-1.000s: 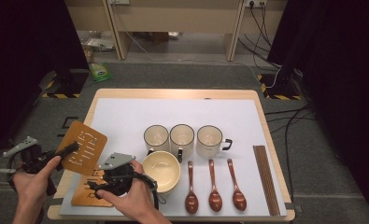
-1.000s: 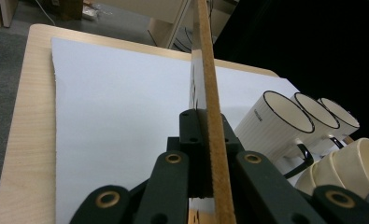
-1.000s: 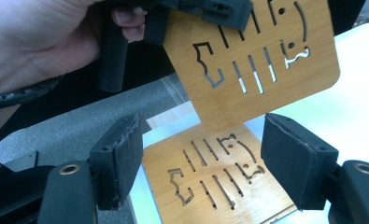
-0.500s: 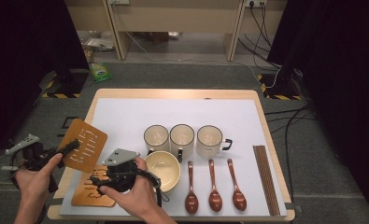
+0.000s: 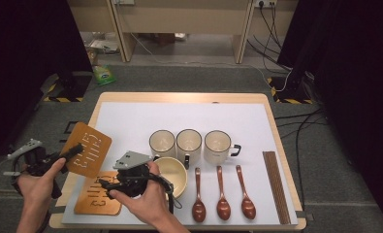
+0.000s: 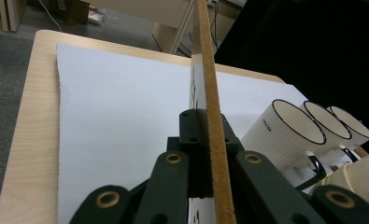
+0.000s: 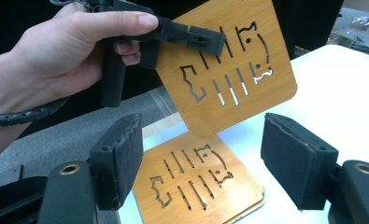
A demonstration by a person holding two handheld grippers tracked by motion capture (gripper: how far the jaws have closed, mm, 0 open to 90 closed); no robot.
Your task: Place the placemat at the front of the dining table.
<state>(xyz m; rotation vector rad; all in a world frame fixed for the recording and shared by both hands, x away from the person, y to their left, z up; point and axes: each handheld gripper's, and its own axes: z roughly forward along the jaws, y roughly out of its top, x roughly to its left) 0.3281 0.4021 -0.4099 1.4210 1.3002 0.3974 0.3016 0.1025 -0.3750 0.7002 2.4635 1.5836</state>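
Observation:
My left gripper (image 5: 72, 151) is shut on the edge of a wooden cut-out board (image 5: 88, 149), which it holds tilted above the table's left edge. In the left gripper view the board (image 6: 209, 84) stands edge-on between the closed jaws (image 6: 203, 122). A second, matching board (image 5: 96, 195) lies flat at the table's front left corner. My right gripper (image 5: 107, 186) hovers open over it, nothing between its pads (image 7: 119, 158). The right gripper view looks past its open jaws (image 7: 205, 165) to the flat board (image 7: 196, 186), with the held board (image 7: 229, 70) and the left gripper (image 7: 191, 36) above.
A cream bowl (image 5: 173, 174) sits just right of my right hand. Behind it three mugs (image 5: 190, 143) stand in a row. Three wooden spoons (image 5: 222, 195) lie to the right, with chopsticks (image 5: 275, 185) near the right edge. The white mat (image 5: 189, 114) is bare at the back.
My right hand and gripper have shifted slightly right and forward over the flat board. The left gripper keeps the lifted board almost still.

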